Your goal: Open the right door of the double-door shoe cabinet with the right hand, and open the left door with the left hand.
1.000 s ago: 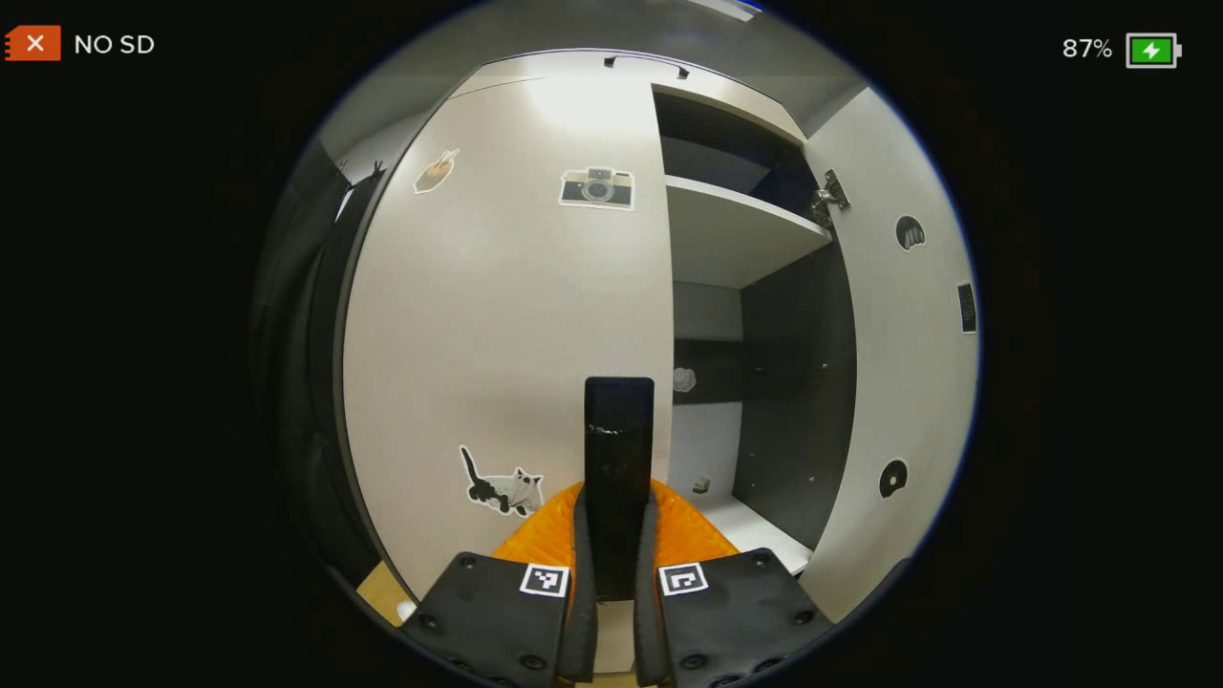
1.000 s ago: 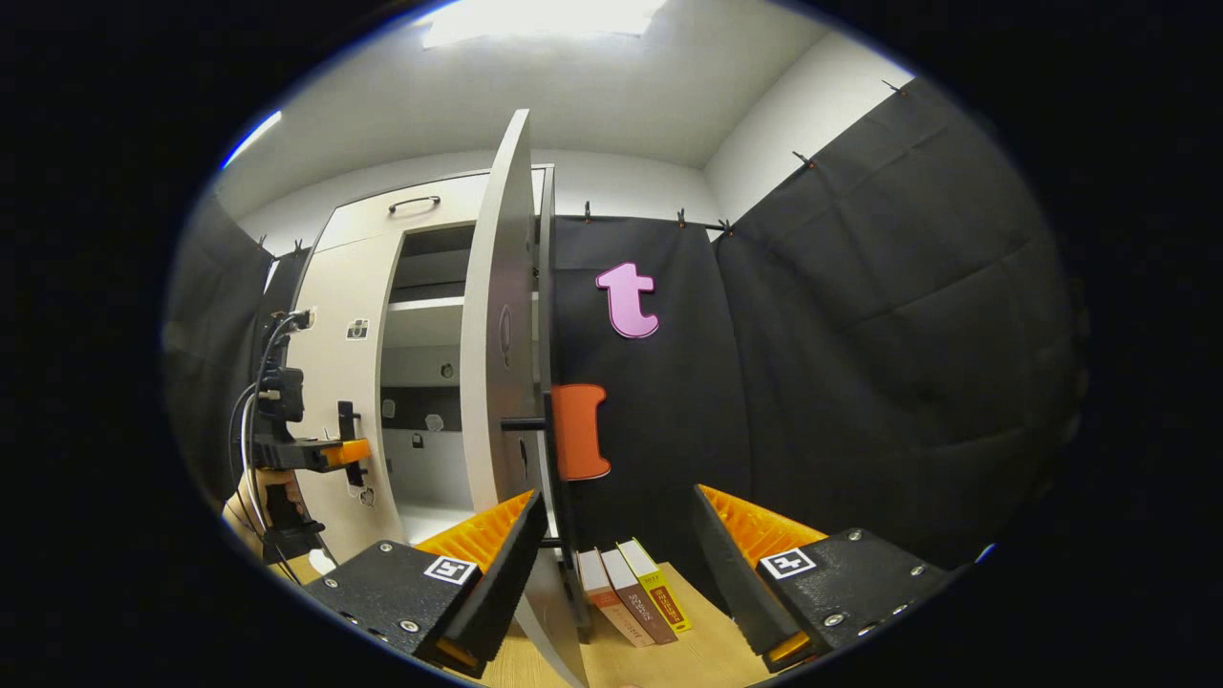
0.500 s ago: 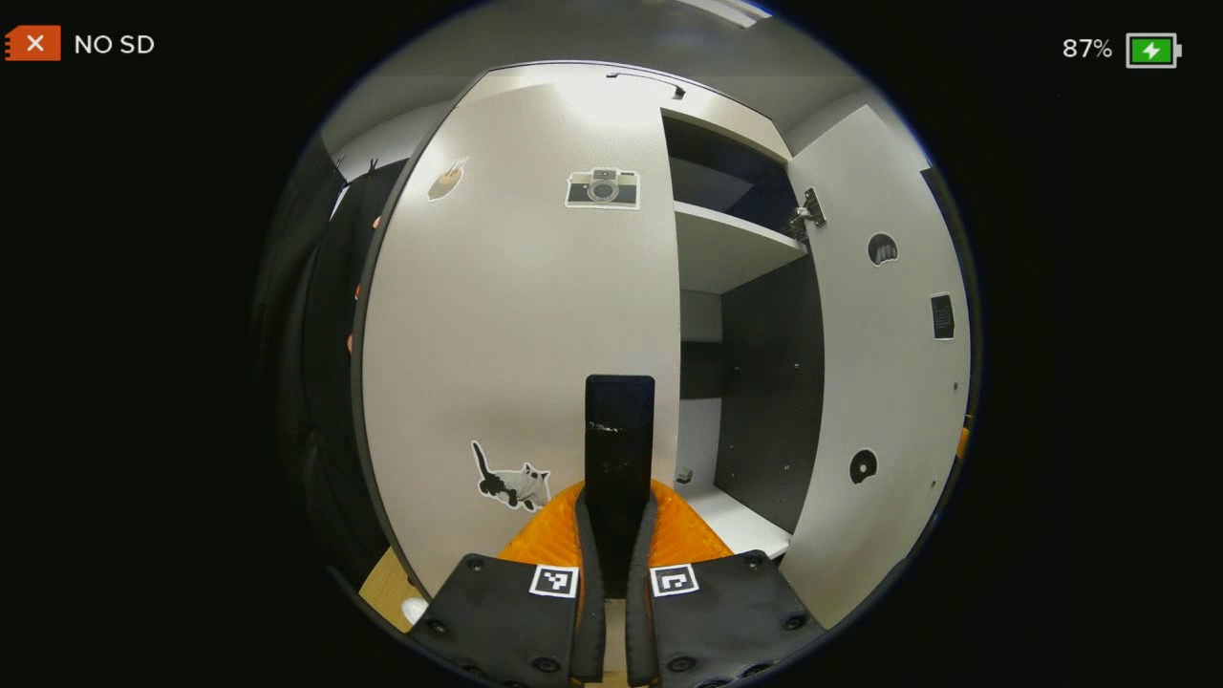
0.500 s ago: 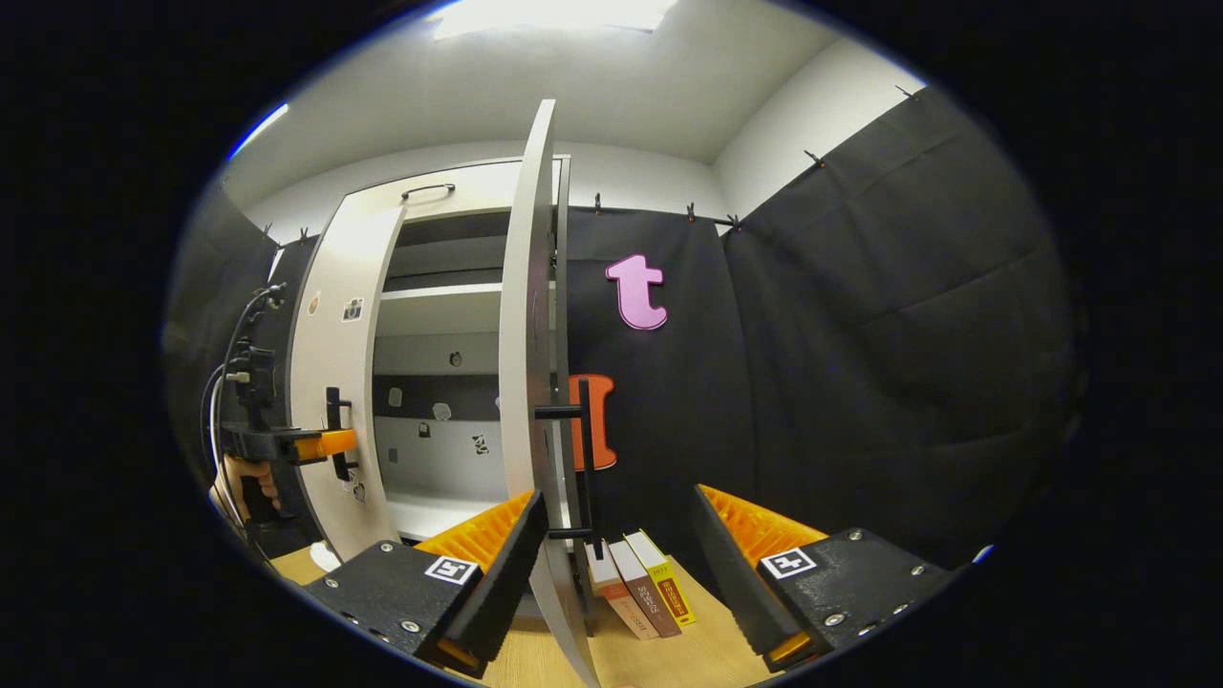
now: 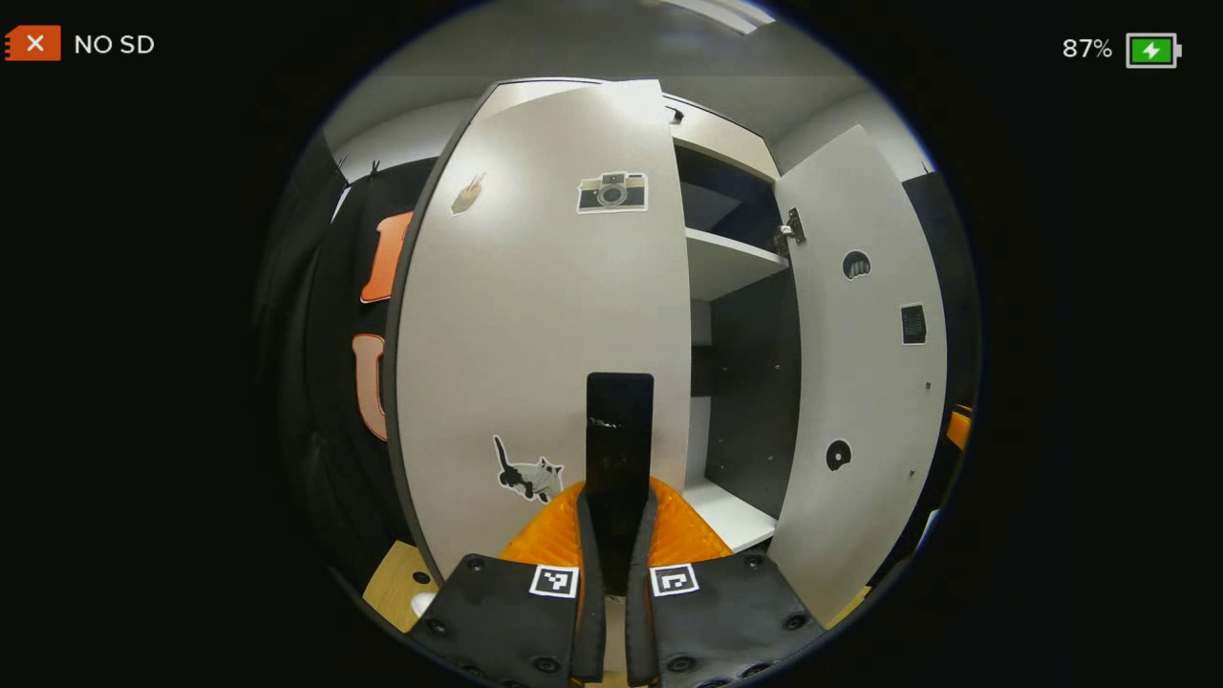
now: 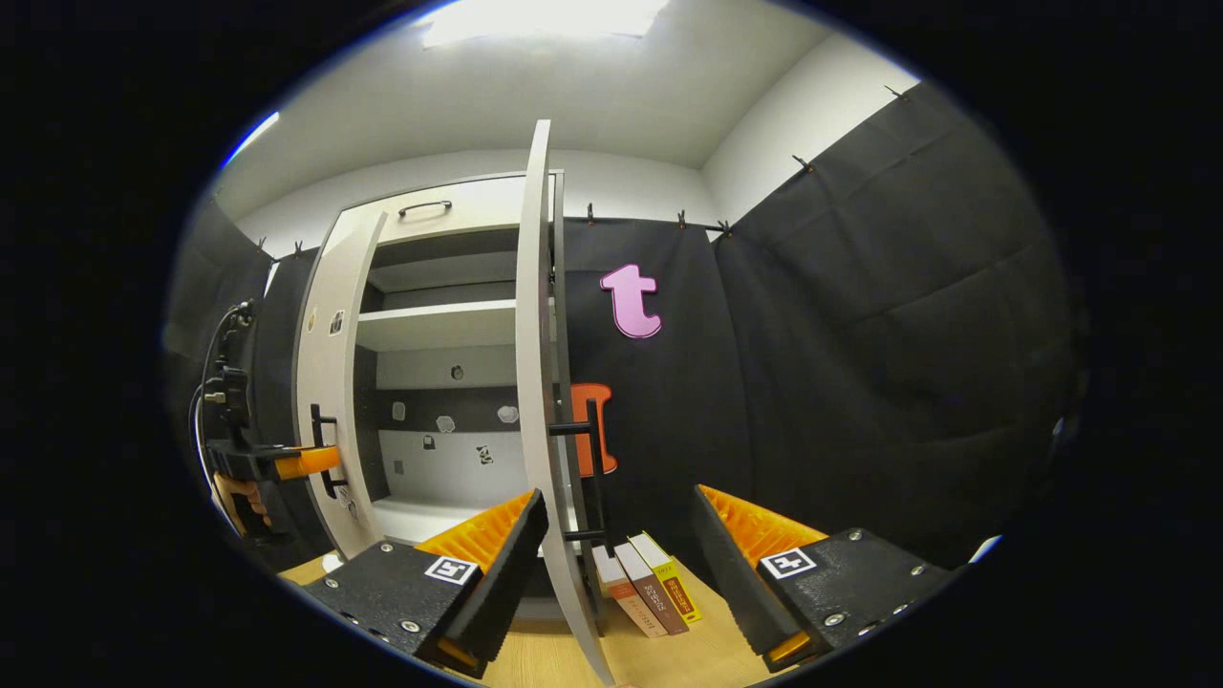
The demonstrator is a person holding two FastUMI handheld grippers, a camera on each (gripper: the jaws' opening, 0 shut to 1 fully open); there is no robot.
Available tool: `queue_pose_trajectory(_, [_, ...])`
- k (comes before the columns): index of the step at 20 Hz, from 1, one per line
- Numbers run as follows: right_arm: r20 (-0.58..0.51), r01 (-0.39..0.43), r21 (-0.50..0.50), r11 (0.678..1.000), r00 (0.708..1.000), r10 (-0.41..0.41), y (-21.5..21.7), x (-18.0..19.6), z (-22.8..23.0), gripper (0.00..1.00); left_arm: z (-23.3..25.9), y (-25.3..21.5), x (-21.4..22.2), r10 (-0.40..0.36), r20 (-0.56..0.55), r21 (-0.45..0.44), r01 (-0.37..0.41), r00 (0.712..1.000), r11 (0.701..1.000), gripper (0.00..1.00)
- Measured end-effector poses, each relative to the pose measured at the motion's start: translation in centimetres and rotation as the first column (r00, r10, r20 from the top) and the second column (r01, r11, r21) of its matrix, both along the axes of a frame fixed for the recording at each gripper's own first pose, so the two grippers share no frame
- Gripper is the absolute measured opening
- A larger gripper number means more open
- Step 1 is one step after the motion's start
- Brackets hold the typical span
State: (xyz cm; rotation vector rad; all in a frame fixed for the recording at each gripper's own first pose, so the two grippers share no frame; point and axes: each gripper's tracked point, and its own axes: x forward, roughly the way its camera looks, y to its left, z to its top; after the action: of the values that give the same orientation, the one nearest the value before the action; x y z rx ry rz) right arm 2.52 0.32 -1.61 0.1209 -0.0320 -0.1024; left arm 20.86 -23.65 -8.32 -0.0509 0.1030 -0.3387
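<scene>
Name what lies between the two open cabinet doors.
In the right gripper view, between left door and right door: the cabinet's open inside, with a shelf.

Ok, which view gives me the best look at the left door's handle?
The left gripper view: the left door handle stands large and centered, clamped between the left gripper fingers. The right gripper view shows that handle only small and far off, at the door's edge, with the gripper on it.
</scene>
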Motion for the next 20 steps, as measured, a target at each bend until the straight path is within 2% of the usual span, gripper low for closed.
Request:
queue_pose_trajectory(13, [0.010,-0.092,-0.011,0.996,0.996,0.093,6.0,-1.0,0.7,0.92,0.4,1.8,-1.4,-0.003,0.020,-0.010,0.003,1.000,1.000,0.11])
queue_pose_trajectory(20, [0.013,-0.138,-0.015,0.990,0.990,0.138,8.7,-0.9,0.9,0.92,0.6,3.5,-1.6,0.032,0.024,-0.018,-0.031,0.999,0.999,0.11])
